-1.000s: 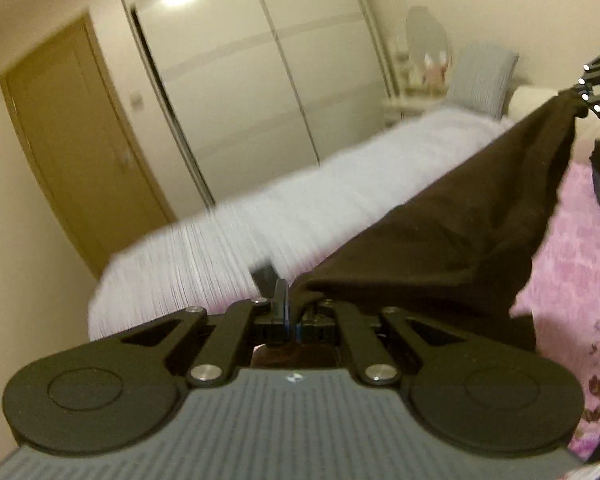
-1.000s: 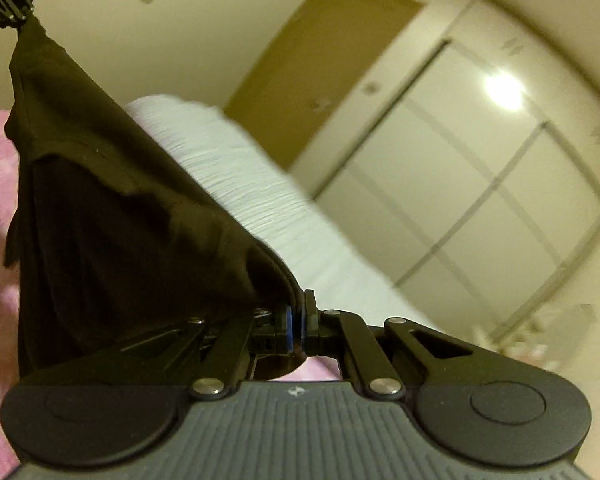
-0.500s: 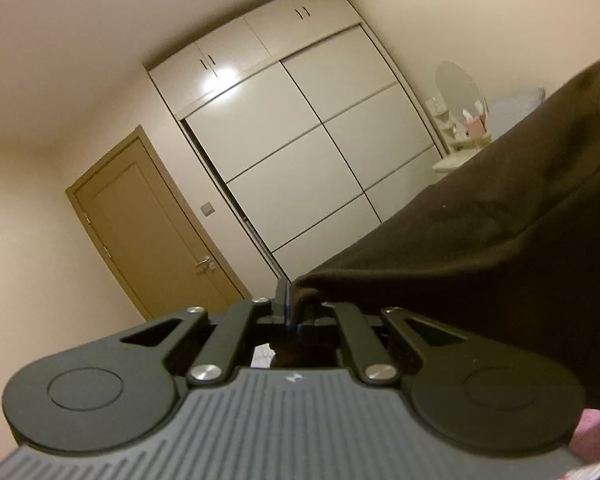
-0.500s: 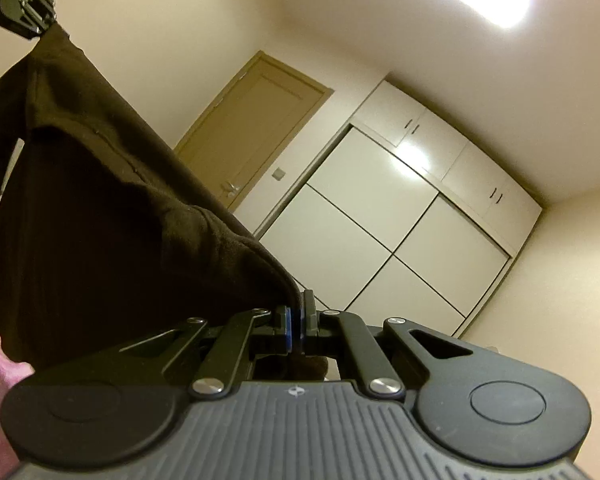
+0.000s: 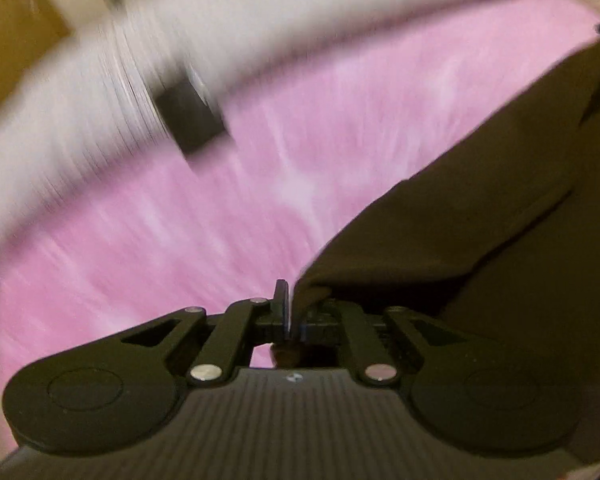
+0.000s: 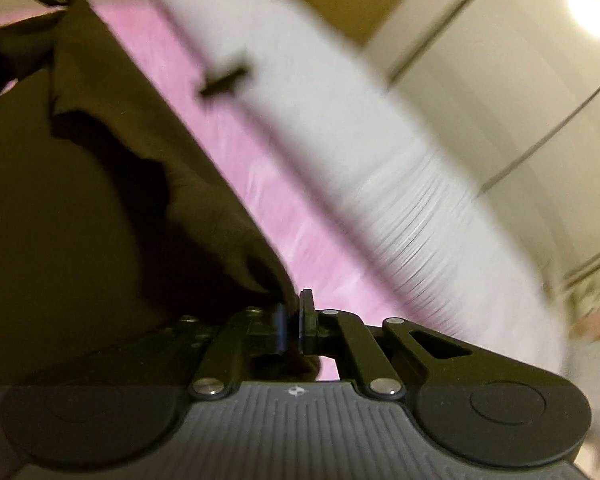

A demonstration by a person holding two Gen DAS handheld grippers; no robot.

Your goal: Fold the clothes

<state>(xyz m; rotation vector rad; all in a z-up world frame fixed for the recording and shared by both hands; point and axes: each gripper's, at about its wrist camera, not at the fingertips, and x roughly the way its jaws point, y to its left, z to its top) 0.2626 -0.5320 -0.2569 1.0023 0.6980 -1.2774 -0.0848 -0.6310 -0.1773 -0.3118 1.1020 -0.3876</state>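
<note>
Dark brown garment (image 5: 480, 220) stretched between both grippers, hanging over pink blanket (image 5: 160, 240). Left gripper (image 5: 290, 312) clamped tight on one corner, right gripper (image 6: 292, 320) pinching other corner. White duvet (image 6: 360, 152) beyond, small black thing (image 5: 190, 114) on it, too blurry to identify.

Right black two-finger gripper (image 6: 293, 320) clamped on a corner of dark brown cloth garment (image 6: 100, 200), fabric stretching up-left, blurred pink patterned bedspread (image 6: 260, 168) and white ribbed blanket (image 6: 380, 160) behind
</note>
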